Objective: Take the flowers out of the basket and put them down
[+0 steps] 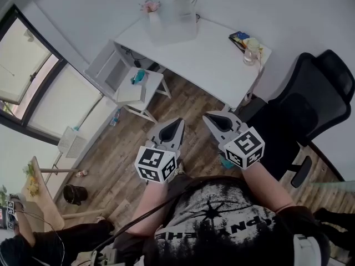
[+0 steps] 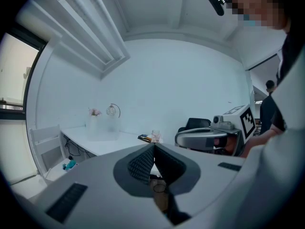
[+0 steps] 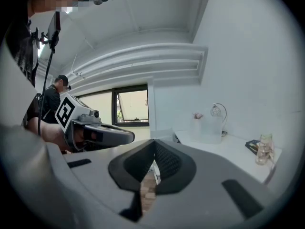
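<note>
White side chair [image 1: 117,71] far left with a teal item [image 1: 138,76] on its seat. White desk [image 1: 211,65] beyond; translucent basket [image 1: 171,26] on its back left part, pink flowers [image 1: 150,5] sticking up at the basket's left corner, well apart from both tools. Left gripper [image 1: 179,121] held in front of the chest, jaws pressed together, nothing between. Right gripper [image 1: 207,116] just beside it, jaws also pressed together, empty. Glass jar [image 1: 252,51] at the desk's right end. Black office chair [image 1: 310,104] at right.
</note>
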Demonstrator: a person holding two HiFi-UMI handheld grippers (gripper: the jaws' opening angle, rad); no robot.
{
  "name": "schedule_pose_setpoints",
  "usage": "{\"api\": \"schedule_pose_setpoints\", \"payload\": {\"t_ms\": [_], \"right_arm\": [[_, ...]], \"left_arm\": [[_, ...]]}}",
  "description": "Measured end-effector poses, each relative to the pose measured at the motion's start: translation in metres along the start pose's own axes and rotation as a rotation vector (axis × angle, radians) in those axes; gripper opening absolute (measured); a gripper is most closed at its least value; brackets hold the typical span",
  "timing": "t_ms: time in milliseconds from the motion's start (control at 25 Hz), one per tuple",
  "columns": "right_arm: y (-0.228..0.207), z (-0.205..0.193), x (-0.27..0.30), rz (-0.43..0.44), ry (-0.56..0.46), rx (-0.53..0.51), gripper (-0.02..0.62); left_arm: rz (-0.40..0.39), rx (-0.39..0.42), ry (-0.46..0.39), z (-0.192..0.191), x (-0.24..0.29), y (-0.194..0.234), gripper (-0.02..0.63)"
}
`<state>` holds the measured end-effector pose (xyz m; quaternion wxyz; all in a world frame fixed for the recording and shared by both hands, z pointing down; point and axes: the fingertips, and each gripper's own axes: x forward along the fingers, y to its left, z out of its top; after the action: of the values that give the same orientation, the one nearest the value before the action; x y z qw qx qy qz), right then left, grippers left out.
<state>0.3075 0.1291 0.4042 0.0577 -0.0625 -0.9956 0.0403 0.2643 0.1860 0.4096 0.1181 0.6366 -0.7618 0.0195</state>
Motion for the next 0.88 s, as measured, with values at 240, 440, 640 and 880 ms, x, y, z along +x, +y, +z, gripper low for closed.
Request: {"api": "schedule_pose_setpoints", "payload": {"t_ms": [240,440,640,880], "right_arm": [[-0.013,-0.003,0.032,0.0,0.001,0.043,0.017],[-0.025,0.002,0.076,-0.002,-0.007,0.067,0.017],[-0.029,0.013,0.131,-0.019,-0.008,0.055,0.017],[-0.032,0.023,0.204,-0.03,-0.014,0.062,0.017]], "left_arm": [[0.0,-0.002,0.009,-0.003,0.012,0.031,0.015],[0.0,-0.011,0.01,0.002,0.022,0.076,0.015],[-0.02,-0.012,0.02,0.011,0.031,0.131,0.014],[-0.04,-0.003,0.024,0.027,0.042,0.204,0.015]]}}
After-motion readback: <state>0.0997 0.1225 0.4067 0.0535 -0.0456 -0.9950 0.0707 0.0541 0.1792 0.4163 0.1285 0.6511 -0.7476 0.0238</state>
